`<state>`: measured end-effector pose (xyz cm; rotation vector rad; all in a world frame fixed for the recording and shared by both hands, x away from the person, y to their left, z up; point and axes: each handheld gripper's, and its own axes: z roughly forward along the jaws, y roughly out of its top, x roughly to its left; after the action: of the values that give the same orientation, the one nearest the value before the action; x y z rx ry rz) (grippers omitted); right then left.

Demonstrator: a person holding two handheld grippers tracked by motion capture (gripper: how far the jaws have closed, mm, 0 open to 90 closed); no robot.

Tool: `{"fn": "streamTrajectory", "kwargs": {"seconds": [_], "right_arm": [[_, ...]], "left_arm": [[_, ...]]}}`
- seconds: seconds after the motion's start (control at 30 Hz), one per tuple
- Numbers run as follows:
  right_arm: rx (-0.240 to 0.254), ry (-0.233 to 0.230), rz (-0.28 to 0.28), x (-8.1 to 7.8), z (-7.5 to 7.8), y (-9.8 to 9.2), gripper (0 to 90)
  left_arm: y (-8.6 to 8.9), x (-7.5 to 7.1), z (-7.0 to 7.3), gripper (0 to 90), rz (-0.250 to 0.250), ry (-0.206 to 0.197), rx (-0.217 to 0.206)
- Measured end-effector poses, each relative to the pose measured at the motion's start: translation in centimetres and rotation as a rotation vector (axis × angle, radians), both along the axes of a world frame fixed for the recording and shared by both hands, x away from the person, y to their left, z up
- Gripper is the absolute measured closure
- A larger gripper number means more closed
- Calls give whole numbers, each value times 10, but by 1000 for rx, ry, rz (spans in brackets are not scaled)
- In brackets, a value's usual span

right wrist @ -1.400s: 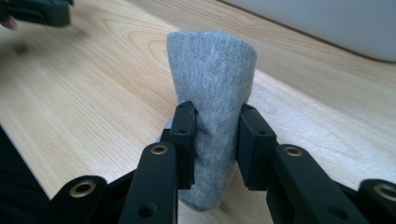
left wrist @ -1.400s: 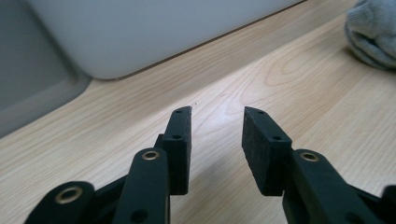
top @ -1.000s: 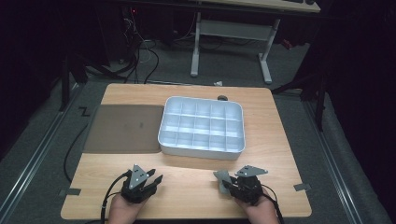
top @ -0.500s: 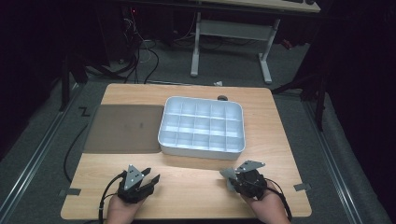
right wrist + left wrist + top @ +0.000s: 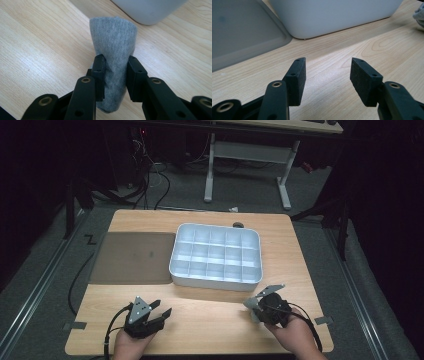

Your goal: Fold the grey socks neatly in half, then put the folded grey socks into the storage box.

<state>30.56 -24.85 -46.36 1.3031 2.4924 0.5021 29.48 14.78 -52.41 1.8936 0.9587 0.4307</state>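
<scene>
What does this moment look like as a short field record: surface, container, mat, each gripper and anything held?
surface: wooden table
container: white compartment tray, compartments look empty
mat: dark flat mat, beside the tray on the left
left gripper: jaws open, nothing between them, over bare wood near the tray
right gripper: jaws shut on a grey cloth
grey cloth: rolled or folded, sticking up past the jaws

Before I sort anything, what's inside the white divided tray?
The white tray has compartments that look bare in the high view; cell floors behind its near wall are hidden.
</scene>
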Motion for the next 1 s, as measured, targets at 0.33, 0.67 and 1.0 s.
{"fn": "streamTrajectory", "kwargs": {"seconds": [0.33, 0.67, 1.0], "right_arm": [[-30, 24, 0, 9, 15, -7, 723], [-8, 29, 3, 14, 40, -10, 723], [-14, 45, -11, 28, 61, -11, 723]], "left_arm": [[0, -1, 3, 467, -4, 0, -6], [0, 1, 0, 445, -15, 15, -17], [2, 0, 2, 431, -15, 13, -15]]}}
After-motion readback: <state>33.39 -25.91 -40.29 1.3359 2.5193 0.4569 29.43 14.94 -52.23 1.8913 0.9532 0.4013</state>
